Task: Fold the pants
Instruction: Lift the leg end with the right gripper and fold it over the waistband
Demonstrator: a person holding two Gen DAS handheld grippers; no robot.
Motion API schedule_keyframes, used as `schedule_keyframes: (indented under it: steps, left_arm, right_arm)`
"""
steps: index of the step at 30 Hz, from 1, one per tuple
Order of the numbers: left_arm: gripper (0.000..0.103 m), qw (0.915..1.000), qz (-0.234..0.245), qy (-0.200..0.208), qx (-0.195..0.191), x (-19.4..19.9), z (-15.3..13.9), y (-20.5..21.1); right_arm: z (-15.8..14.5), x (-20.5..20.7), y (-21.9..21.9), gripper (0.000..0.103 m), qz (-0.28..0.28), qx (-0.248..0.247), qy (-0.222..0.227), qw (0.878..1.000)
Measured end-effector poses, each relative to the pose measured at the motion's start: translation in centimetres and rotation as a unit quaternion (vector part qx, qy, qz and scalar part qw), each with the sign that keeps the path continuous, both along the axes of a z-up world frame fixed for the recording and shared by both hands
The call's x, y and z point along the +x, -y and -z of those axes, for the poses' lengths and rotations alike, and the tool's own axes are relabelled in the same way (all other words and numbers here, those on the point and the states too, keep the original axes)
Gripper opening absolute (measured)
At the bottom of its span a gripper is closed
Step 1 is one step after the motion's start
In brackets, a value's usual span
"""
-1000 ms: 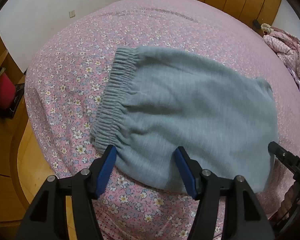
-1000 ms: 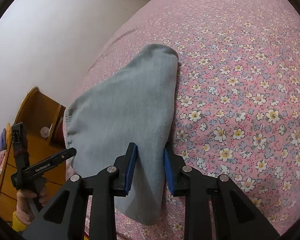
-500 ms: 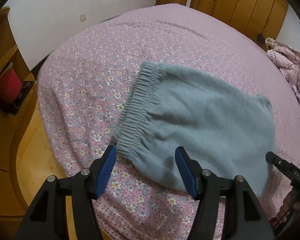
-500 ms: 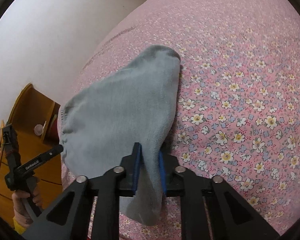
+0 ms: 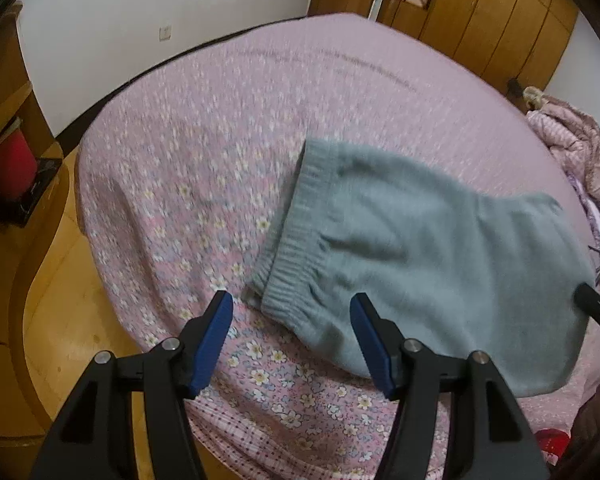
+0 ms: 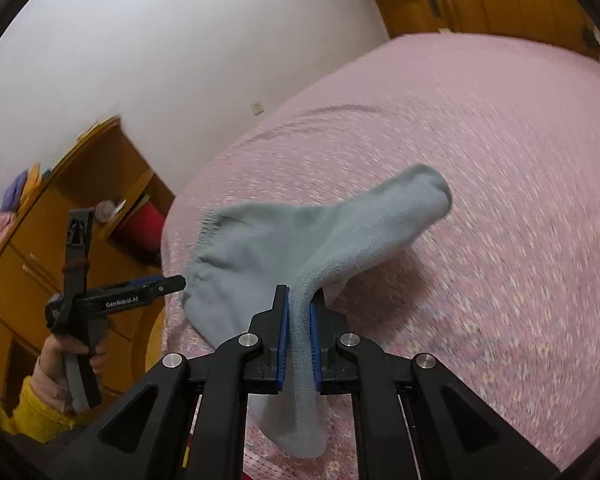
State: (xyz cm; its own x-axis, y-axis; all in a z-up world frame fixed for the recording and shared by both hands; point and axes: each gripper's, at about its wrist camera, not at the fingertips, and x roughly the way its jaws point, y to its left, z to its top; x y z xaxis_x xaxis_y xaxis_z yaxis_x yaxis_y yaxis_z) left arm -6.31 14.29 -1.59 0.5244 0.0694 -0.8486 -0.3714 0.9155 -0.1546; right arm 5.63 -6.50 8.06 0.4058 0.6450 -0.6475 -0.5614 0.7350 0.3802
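Lifted since a second ago, the grey pants rise off the floral bed, pinched in the right gripper while the left gripper gapes empty; an unsupported waistband could sag, spoiling the fold.

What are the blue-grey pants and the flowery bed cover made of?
The pants look like soft, fuzzy knit or fleece: a napped matte surface and a ribbed, gathered elastic waistband. The bed cover looks like thin printed woven cloth, perhaps cotton: flat, matte, lightly wrinkled. Exact fibres cannot be told.
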Motion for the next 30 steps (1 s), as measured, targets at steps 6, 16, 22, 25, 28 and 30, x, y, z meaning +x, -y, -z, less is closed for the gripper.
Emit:
schedule_keyframes:
  steps: [6,16,22,25,28,30]
  left_arm:
    - [0.064,0.9999,0.014,0.008,0.003,0.4,-1.2,-0.4]
    - [0.064,0.9989,0.019,0.041,-0.008,0.9,-3.3,-1.3]
    - [0.064,0.9983,0.004,0.057,-0.009,-0.2,-3.8,-3.1]
    - [0.064,0.9985,-0.003,0.053,-0.011,-0.2,-3.3,-4.3]
    - [0.064,0.9988,-0.012,0.045,-0.011,-0.2,-2.5,-5.3]
    - [0.064,0.9987,-0.023,0.043,-0.014,-0.3,-2.0,-5.8]
  right_arm:
    - [-1.4,0.5,-3.9,0.011,-0.036,-0.013,0.015,0.999]
    - [-4.1,0.6,-12.1,0.011,-0.133,-0.015,0.021,0.991]
    - [-1.7,0.5,-19.7,0.010,-0.184,-0.052,0.016,0.982]
    - [-0.2,0.9,-20.9,0.010,-0.194,-0.047,-0.002,0.980]
    - [2.3,1.9,-22.9,0.010,-0.187,-0.058,-0.022,0.980]
    - [3.4,2.6,-23.7,0.011,-0.182,-0.057,-0.037,0.981]
